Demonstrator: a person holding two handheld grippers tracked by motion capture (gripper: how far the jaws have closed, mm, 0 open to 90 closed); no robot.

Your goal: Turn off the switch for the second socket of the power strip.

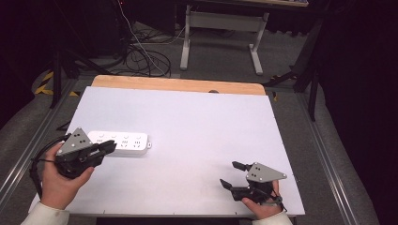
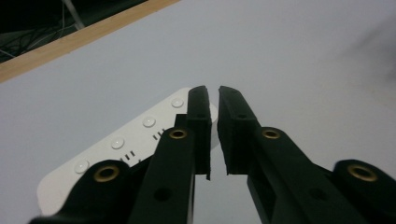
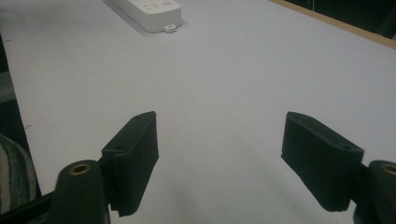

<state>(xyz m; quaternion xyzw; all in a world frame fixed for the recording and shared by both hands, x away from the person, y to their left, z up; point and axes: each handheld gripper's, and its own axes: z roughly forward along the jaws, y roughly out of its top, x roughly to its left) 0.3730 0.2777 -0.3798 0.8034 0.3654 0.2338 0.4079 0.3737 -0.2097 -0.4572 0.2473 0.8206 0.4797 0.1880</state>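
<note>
- Left gripper (image 1: 110,146), left of frame: jaws nearly closed, holding nothing, tips over the near edge of the white power strip (image 1: 123,140).
- Right gripper (image 1: 233,174), lower right: jaws wide, empty, above the white table (image 1: 202,122).

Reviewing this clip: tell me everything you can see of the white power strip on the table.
The power strip is a flat, white, plastic-looking bar with rounded corners. It lies face up on the white table, toward its left side. A row of socket groups and small round buttons marks its top, and a small tab sticks out of its right end. No cord can be made out. The left gripper hangs over its near left part; contact cannot be told.
</note>
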